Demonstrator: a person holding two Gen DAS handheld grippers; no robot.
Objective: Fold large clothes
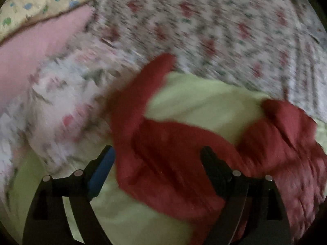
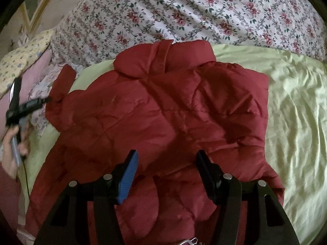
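Observation:
A red quilted jacket point(image 2: 163, 110) lies spread on a pale green sheet point(image 2: 290, 106), collar toward the far side. One sleeve point(image 2: 61, 81) sticks out at the left. My right gripper point(image 2: 166, 159) is open above the jacket's near part, holding nothing. My left gripper point(image 1: 157, 153) is open, its jaws on either side of the red sleeve point(image 1: 155, 147); the left wrist view is blurred by motion. In the right wrist view the left gripper point(image 2: 46, 100) is at the far left, its tip at the sleeve, held by a hand point(image 2: 12, 149).
A floral bedcover point(image 2: 184, 14) lies beyond the green sheet. A pink pillow point(image 1: 36, 49) and a yellow patterned pillow point(image 1: 32, 2) lie at the left. A wall and frame point(image 2: 36, 8) show at top left.

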